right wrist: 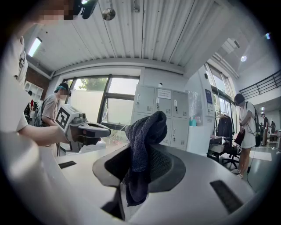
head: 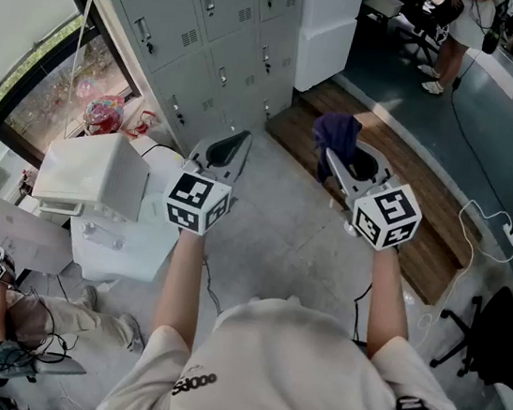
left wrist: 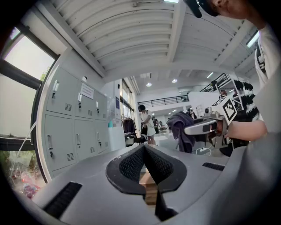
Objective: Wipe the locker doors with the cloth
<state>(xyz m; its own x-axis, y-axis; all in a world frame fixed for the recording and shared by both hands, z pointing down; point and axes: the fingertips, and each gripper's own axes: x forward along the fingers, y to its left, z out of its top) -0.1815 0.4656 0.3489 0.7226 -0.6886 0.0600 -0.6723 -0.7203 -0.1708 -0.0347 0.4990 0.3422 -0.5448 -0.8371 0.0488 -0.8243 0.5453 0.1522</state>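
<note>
Head view: cloth (head: 336,135) in (right) hand-held gripper (head: 330,159)

The cloth (right wrist: 145,140) is a dark, matt fabric with a coarse, rough looped weave. The right gripper (right wrist: 147,132) is smooth matt grey plastic, with black, finely ribbed pads (right wrist: 163,166). The left gripper (left wrist: 144,148) looks the same. The locker doors (head: 206,22) are smooth grey painted metal with a faint sheen. The floor (head: 280,241) is mottled bare concrete beside wood-grain planks (head: 426,247).
</note>
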